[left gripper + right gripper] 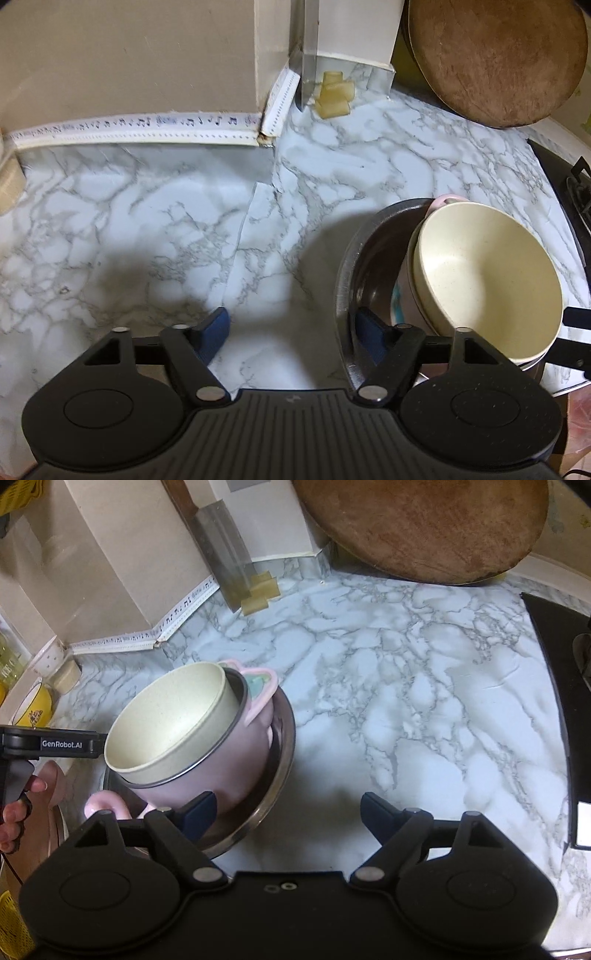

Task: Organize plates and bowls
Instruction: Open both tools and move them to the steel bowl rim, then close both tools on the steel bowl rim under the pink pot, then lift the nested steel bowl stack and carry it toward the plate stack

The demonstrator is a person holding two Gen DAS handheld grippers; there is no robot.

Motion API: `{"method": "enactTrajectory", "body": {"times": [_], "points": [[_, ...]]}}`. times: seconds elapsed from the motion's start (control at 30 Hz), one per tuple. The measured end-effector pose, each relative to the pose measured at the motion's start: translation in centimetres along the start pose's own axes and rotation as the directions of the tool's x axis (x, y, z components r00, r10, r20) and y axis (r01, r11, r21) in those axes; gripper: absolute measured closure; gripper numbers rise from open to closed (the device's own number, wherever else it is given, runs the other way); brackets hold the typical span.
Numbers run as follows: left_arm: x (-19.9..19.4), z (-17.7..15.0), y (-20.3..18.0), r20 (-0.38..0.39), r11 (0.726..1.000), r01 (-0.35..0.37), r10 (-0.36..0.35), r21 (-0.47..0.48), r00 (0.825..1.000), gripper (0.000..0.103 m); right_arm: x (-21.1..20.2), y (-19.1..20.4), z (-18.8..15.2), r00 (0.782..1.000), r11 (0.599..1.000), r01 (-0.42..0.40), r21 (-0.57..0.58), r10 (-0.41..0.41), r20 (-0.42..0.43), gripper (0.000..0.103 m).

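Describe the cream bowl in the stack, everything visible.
The cream bowl is round, matte and faintly speckled, empty inside, with what looks like a second cream rim just beneath it. It sits tilted, nested in a pink bowl with looped handles, which rests in a steel basin on the marble counter. No gripper touches it.

We are seeing a cream bowl (168,723) tilting inside a pink bowl (221,771), both sitting in a steel basin (275,786) on the marble counter (406,701).

I see open marble counter (424,686) ahead, free to pass. Steel basin (284,760) with stacked bowls (166,723) blocks left; wooden board (424,524) behind, stove (557,709) at right.
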State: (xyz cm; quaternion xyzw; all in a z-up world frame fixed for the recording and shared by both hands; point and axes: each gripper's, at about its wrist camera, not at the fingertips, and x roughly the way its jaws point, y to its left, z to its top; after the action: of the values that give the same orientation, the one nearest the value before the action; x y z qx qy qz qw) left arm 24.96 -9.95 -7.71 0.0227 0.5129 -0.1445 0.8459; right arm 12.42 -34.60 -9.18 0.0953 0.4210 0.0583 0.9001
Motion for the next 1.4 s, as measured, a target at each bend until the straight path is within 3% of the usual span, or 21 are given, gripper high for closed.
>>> {"method": "enactTrajectory", "body": {"times": [0.2,0.37,0.63,0.87,1.4], "points": [[0.6,0.4,0.0,-0.019,0.999,0.04,-0.04,-0.024,0.999,0.048,1.5,0.4,0.1,1.0,1.0,0.018,-0.009,-0.018,-0.023,0.024],[0.7,0.7,-0.3,-0.016,0.997,0.073,-0.073,-0.034,0.997,0.062,2.6,-0.2,0.1,0.998,1.0,-0.003,0.021,0.004,-0.055,0.045],[1.1,1.0,-0.4,-0.019,0.989,0.125,-0.127,-0.076,0.992,0.083,3.1,0.0,0.8,0.995,0.998,-0.036,0.046,0.04,-0.088,0.065],[0.8,1.0,-0.4,-0.003,0.987,0.132,-0.133,-0.09,0.991,0.09,3.3,0.7,1.2,0.991,0.998,-0.06,0.032,0.063,-0.115,0.083],[-1.1,-0.2,0.6,0.071,0.985,0.086,-0.076,-0.147,0.995,0.091,4.0,1.8,4.0,0.99,0.998,-0.053,-0.017,0.051,-0.13,0.086]]}}
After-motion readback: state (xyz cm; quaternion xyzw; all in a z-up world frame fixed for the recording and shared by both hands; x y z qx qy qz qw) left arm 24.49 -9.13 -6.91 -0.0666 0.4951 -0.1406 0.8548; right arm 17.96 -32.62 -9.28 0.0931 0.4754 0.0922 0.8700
